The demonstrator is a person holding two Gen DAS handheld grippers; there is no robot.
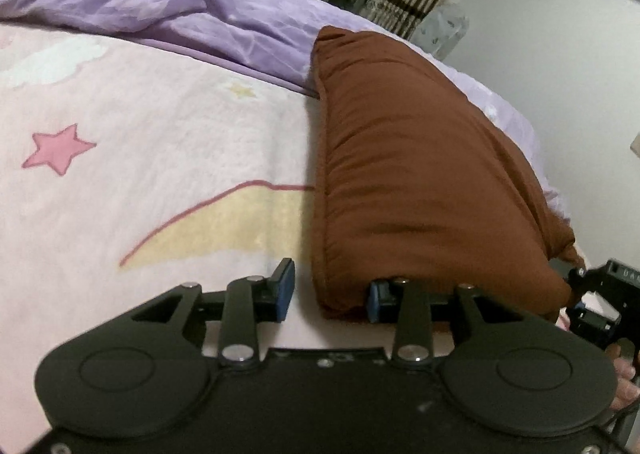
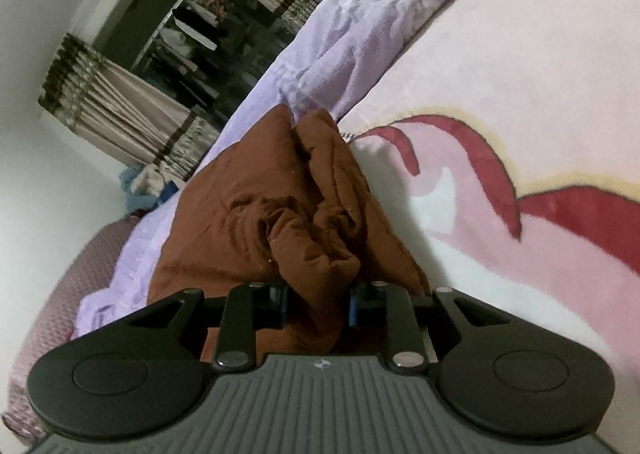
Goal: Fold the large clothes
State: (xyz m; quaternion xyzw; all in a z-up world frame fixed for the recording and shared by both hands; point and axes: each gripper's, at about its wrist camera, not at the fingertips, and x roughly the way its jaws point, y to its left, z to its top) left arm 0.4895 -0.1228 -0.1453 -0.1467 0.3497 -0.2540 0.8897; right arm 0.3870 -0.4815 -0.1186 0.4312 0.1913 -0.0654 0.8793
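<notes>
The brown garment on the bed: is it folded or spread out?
Folded. The brown garment lies as a thick narrow bundle with stacked layers on the pink blanket.

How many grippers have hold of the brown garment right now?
1 for certain: the right gripper pinches a bunched end of the brown garment. The left gripper stands open at its near corner, touching with one finger only.

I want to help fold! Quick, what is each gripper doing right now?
Left gripper: open, the brown garment edge between its fingers, not pinched.
Right gripper: shut on a bunch of the brown garment.
</notes>
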